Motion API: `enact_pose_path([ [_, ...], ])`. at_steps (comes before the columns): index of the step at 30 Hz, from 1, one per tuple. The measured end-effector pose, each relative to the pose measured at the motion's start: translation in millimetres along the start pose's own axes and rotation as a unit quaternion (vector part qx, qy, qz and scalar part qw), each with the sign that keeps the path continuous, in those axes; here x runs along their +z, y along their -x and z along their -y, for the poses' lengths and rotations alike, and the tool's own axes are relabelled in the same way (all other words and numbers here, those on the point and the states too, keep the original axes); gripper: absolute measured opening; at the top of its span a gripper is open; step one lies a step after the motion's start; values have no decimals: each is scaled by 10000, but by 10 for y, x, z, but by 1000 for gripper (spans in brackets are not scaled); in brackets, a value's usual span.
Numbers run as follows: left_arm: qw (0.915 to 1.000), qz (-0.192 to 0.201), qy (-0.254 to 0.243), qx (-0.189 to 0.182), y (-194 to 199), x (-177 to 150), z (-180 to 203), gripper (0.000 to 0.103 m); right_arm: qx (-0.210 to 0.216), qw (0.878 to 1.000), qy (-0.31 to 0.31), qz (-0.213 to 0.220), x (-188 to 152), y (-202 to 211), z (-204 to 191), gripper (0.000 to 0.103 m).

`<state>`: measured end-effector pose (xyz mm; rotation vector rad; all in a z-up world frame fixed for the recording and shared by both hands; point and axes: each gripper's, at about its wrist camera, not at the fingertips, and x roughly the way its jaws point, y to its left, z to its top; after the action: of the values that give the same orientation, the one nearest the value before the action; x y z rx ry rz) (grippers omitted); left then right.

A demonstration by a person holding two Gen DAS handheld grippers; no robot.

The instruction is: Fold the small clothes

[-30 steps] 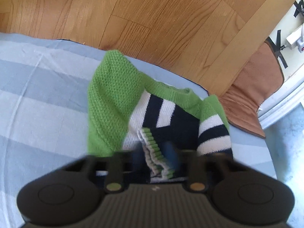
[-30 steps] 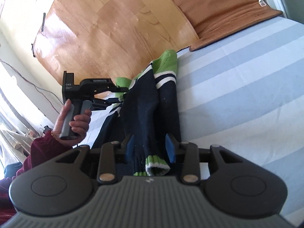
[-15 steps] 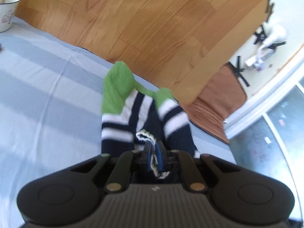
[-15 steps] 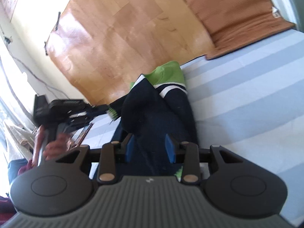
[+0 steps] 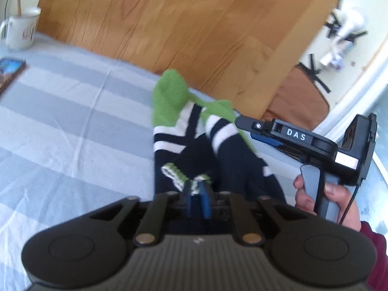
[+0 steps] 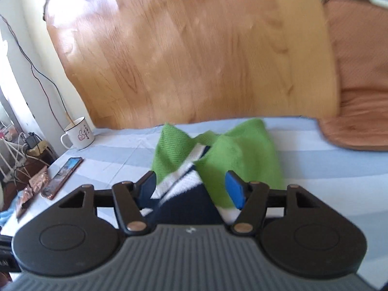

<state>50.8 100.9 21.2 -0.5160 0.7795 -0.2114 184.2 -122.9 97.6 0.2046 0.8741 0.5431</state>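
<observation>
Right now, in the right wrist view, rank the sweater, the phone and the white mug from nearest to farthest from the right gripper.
1. The sweater: directly under the right gripper, between its open fingers.
2. The phone: off to the left on the striped sheet.
3. The white mug: far left, beyond the phone.

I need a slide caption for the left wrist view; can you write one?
Left claw pinches the cuff of a green-and-navy striped sweater on a striped sheet, right claw alongside.
</observation>
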Motion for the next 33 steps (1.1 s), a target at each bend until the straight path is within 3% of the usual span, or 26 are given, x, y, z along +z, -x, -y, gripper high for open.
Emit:
enact_pose_path([
  [2,9993,-195,314,-22,-162,54,-106,49,-46,9996,54,-256,-16,-186,3,67],
  [3,9989,-272,366,-50,-251,68,-125,49,-21,9989,-7,-461,-39,-284,18,59],
  [4,9987,-372,350,-80,-346,81,-123,48,-5,9982,-60,-591,-70,-340,63,23],
  [5,9983,-477,316,-95,-447,86,-111,42,-6,9983,-96,-573,-93,-326,92,11],
  [6,9982,-521,284,-91,-512,79,-112,19,-7,9993,-152,-352,-105,-252,137,11],
  [7,9981,-562,231,-76,-564,66,-105,9,-49,9997,-224,-7,-118,-104,198,11],
  [8,9982,-557,200,-60,-590,56,-96,6,-135,9989,-342,285,-126,31,273,11],
  [10,9989,-458,119,-46,-549,49,-74,4,-344,9943,-691,739,-151,272,471,11],
  [13,9995,-207,56,-223,-296,37,-73,4,-479,9886,-1064,947,-205,469,697,11],
  [18,9964,235,-206,-791,369,-121,-43,3,-645,9906,-1001,668,-234,326,713,12],
  [22,9906,69,-685,-1182,702,-504,88,4,-583,9915,-1095,381,-273,149,700,21],
  [23,9879,-128,-877,-1270,718,-610,159,7,-619,9914,-1107,330,-267,138,674,32],
  [25,9814,-443,-1336,-1306,722,-774,307,29,-644,9901,-1174,416,-265,223,627,51],
  [26,9789,-454,-1569,-1230,733,-832,367,46,-610,9895,-1193,547,-250,316,600,53],
  [29,9767,-219,-1807,-1141,824,-808,403,49,-446,9906,-1016,794,-233,635,475,53],
  [33,9849,303,-1446,-908,889,-583,202,49,-174,9962,-415,746,-334,1001,239,53],
])
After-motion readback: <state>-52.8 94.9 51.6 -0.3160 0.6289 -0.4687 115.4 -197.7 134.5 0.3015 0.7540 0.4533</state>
